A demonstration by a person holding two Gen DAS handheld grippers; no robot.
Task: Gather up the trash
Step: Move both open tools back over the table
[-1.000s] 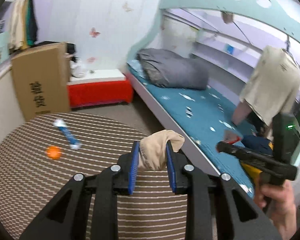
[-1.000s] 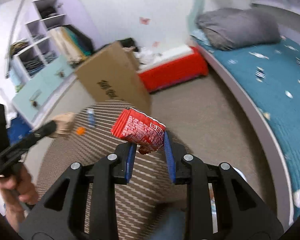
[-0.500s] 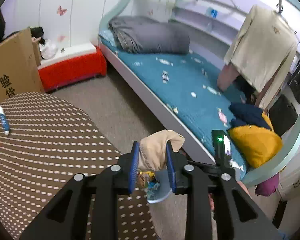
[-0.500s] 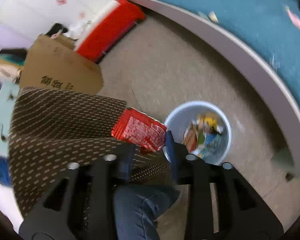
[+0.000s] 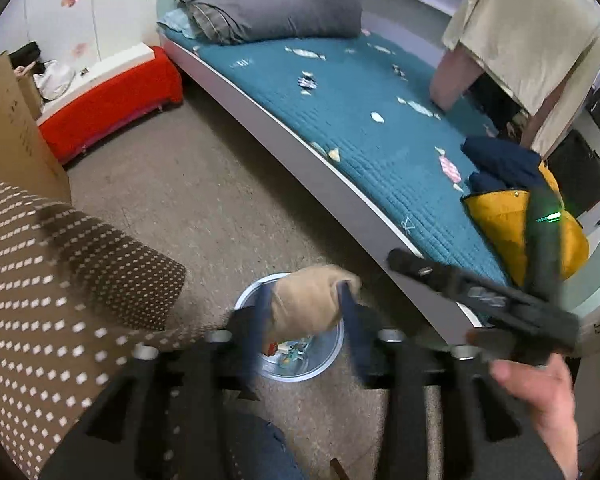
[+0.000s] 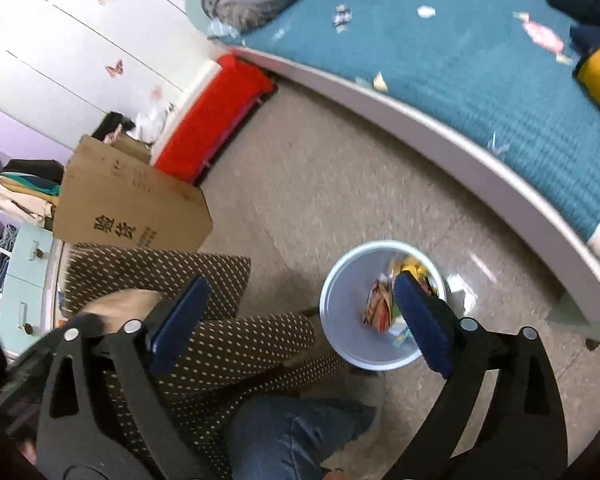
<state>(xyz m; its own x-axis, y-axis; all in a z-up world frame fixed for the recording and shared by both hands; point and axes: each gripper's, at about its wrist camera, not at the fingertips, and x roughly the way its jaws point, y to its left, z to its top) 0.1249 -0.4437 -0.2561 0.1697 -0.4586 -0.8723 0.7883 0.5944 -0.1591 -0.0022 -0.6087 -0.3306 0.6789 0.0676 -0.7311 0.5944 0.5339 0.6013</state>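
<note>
Above the bin [image 5: 292, 364] I am holding my left claw [image 5: 306, 312], which is pinching a tan wad [image 5: 308, 304] between its blue pads; the wad is hanging right over the bin's mouth, though motion blur is smearing the edges. My right claw [image 6: 300, 320] is standing wide, gripping nothing, and is framing the bin [image 6: 342, 320] from its own side, with one pad over the bin's rim and the other over the counter [image 6: 204, 340].

Inside the bin I am seeing a small heap of colourful wrappers [image 6: 384, 300], among them a reddish packet, so part of the collecting is looking done. I am judging the wad to be the piece in hand at this step: it is over the bin but not yet dropped.

Beside the bin, the dotted brown counter is showing no trash on the part I am seeing, but most of it is lying outside both views, so I cannot tell what is left there. Beyond the bin, the bed [image 5: 364, 128] is carrying scattered candy-like wrappers [image 5: 306, 54]; whether those are trash or only print on the cover I cannot tell.
</note>
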